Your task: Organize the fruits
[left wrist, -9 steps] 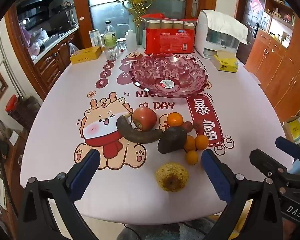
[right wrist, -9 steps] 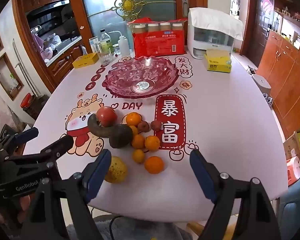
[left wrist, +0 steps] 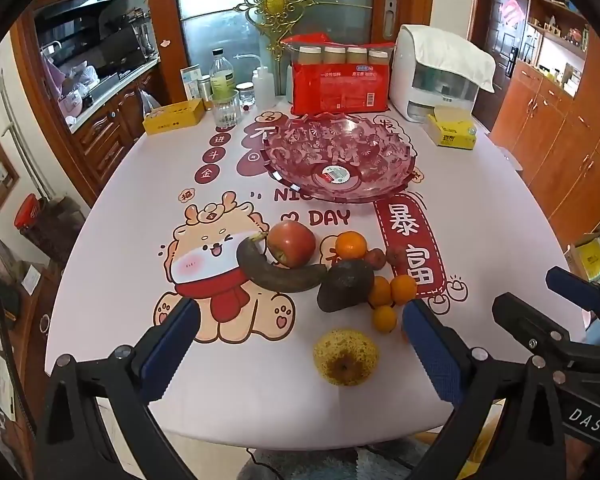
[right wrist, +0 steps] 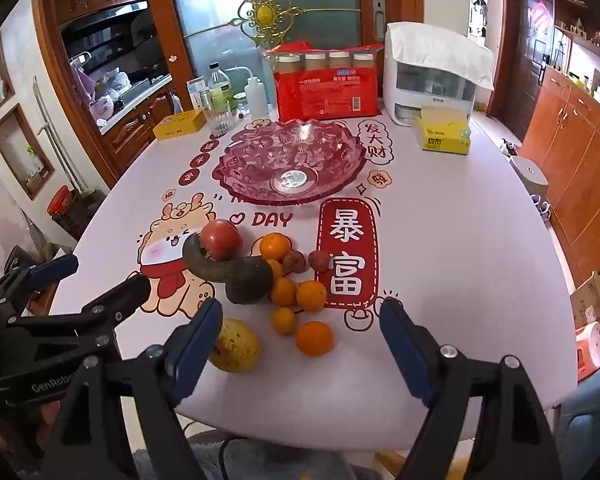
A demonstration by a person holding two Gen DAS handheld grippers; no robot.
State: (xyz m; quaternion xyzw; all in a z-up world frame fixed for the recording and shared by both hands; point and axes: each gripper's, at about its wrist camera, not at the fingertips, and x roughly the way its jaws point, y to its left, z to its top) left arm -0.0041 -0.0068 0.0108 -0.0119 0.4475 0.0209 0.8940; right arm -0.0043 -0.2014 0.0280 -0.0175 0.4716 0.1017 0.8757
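Fruits (right wrist: pixel 276 280) lie ahead of both open, empty tongs (right wrist: pixel 300 316).

The left gripper (left wrist: pixel 298 330) hangs with jaws spread wide and nothing between its blue pads (left wrist: pixel 168 344) — level, pointing toward twelve o'clock. The right gripper (right wrist: pixel 300 336) sits at its three o'clock, equally wide, gripping nothing.
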